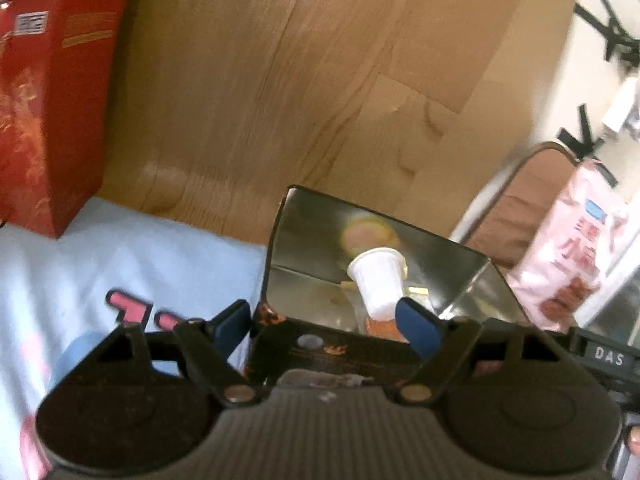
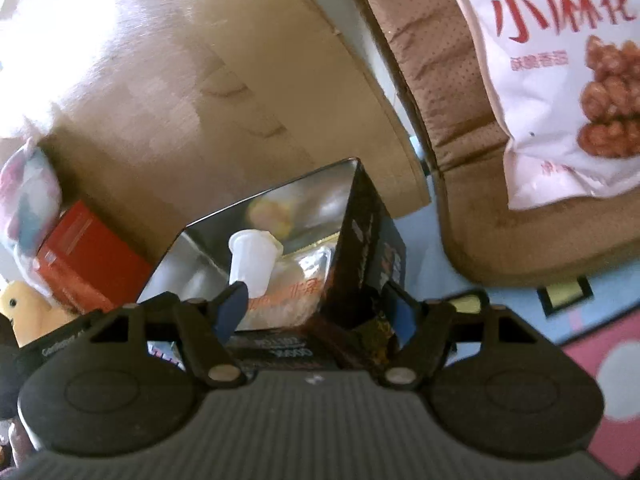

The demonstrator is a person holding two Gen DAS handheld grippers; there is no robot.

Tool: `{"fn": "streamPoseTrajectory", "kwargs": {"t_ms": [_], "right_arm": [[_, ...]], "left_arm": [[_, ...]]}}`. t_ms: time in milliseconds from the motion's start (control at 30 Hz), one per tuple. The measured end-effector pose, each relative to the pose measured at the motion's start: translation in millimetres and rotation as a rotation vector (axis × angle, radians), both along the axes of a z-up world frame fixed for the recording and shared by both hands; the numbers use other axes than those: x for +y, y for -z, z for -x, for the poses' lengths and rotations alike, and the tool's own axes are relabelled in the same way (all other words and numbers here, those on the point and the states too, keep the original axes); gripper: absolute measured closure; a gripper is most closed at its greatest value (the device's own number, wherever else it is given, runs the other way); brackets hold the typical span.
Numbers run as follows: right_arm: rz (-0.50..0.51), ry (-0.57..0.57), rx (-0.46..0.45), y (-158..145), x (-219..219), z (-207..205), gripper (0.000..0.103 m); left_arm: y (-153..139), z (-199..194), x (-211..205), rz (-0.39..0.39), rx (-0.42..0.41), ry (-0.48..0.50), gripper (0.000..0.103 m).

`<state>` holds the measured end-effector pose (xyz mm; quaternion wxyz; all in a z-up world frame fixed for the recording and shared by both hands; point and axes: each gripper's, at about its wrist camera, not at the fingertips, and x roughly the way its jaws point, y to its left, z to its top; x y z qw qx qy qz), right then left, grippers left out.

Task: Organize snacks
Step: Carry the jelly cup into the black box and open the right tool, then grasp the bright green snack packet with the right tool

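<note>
A black snack box (image 1: 328,350) with a shiny foil lining stands open on the bed. Inside it a white plastic cup (image 1: 378,284) lies tilted on top of flat snack packets (image 2: 288,296). My left gripper (image 1: 326,322) is open just above the box's near wall. Its left finger sits outside the box's left edge and its right finger overlaps the cup's base. My right gripper (image 2: 316,308) is open over the same box (image 2: 360,248). It straddles the right wall, with the left finger by the cup (image 2: 254,260) and the right finger outside.
A red carton (image 1: 52,112) stands at the left on the pale blue sheet (image 1: 140,256), in front of a wooden panel (image 1: 280,80). A pink snack bag (image 2: 560,80) leans on a brown cushion (image 2: 440,80) to the right. A yellow plush toy (image 2: 20,304) lies at the far left.
</note>
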<state>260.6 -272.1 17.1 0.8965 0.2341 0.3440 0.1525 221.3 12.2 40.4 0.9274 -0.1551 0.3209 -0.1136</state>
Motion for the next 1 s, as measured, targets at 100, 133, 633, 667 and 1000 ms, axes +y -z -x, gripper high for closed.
{"fn": "streamPoseTrajectory", "kwargs": {"t_ms": [100, 133, 633, 667, 1000], "right_arm": [[-0.008, -0.003, -0.005, -1.1, -0.3, 15.5, 0.026], [-0.009, -0.01, -0.007, -2.3, 0.0, 18.8, 0.025], [0.18, -0.273, -0.291, -27.7, 62.3, 133.2, 0.026], [0.198, -0.321, -0.291, -24.8, 75.2, 132.9, 0.03], [0.351, -0.61, -0.192, 4.4, 170.5, 79.9, 0.029]], "left_arm": [[0.7, 13.2, 8.0, 0.015, -0.004, 0.008, 0.02], [-1.7, 18.7, 10.5, 0.024, -0.007, 0.021, 0.02], [-10.3, 154.6, 142.4, 0.105, -0.07, -0.095, 0.022], [-4.9, 151.9, 143.8, 0.127, -0.047, -0.091, 0.024], [37.9, 121.7, 124.8, 0.217, 0.128, -0.012, 0.061]]}}
